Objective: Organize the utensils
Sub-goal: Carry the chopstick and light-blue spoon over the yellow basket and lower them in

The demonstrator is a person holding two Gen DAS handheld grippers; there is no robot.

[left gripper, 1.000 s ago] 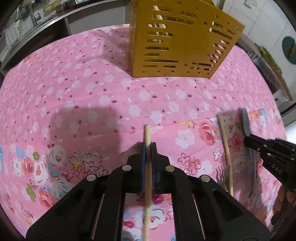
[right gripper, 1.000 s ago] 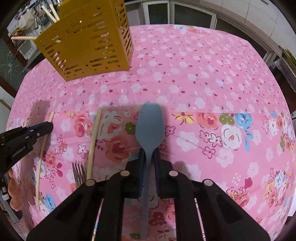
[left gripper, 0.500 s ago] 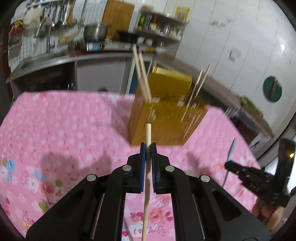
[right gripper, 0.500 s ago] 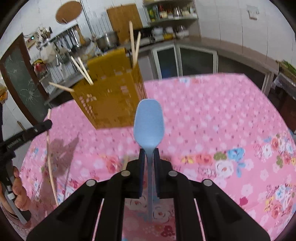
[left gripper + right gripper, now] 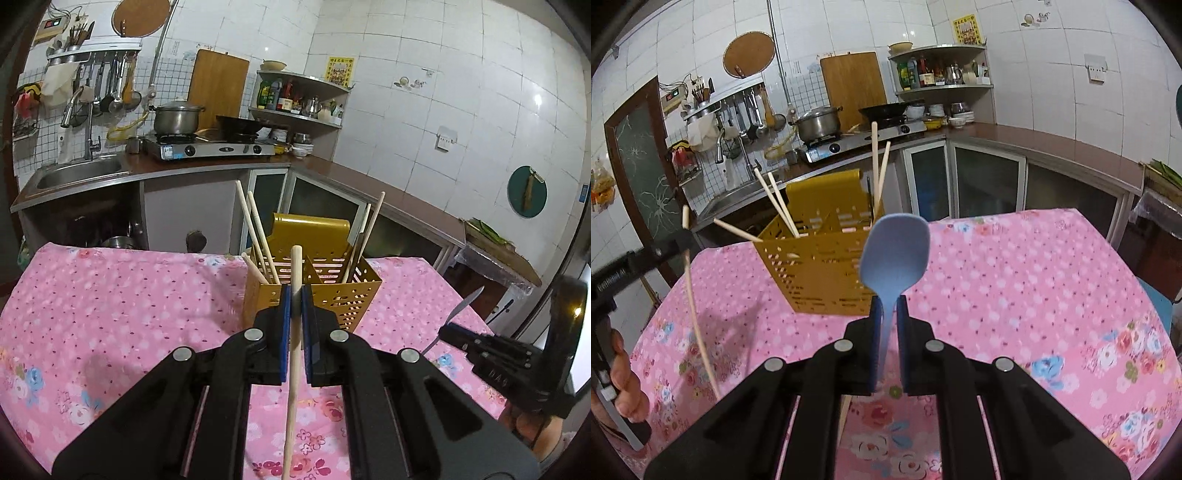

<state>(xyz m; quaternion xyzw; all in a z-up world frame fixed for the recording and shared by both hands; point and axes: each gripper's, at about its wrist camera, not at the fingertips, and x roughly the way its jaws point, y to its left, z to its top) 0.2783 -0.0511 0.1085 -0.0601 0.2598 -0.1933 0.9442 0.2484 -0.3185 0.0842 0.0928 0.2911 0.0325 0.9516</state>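
Note:
My left gripper (image 5: pixel 295 295) is shut on a wooden chopstick (image 5: pixel 291 387), held up above the pink floral tablecloth (image 5: pixel 129 314). My right gripper (image 5: pixel 886 306) is shut on a blue spoon (image 5: pixel 895 251), bowl upward, also lifted. The yellow slotted utensil holder (image 5: pixel 354 295) stands ahead of both grippers with several chopsticks leaning in it; it also shows in the right wrist view (image 5: pixel 812 269). The left gripper and its chopstick (image 5: pixel 696 325) show at the left of the right wrist view. The right gripper (image 5: pixel 454 328) shows at the right of the left wrist view.
A kitchen counter with a sink (image 5: pixel 77 173), a stove and a pot (image 5: pixel 177 118) runs behind the table. A chopstick (image 5: pixel 846 410) lies on the cloth below my right gripper. The table's far edge lies just behind the holder.
Both grippers have lifted off the cloth with their utensils and tilted up to level. The holder now sits lower and farther in view.

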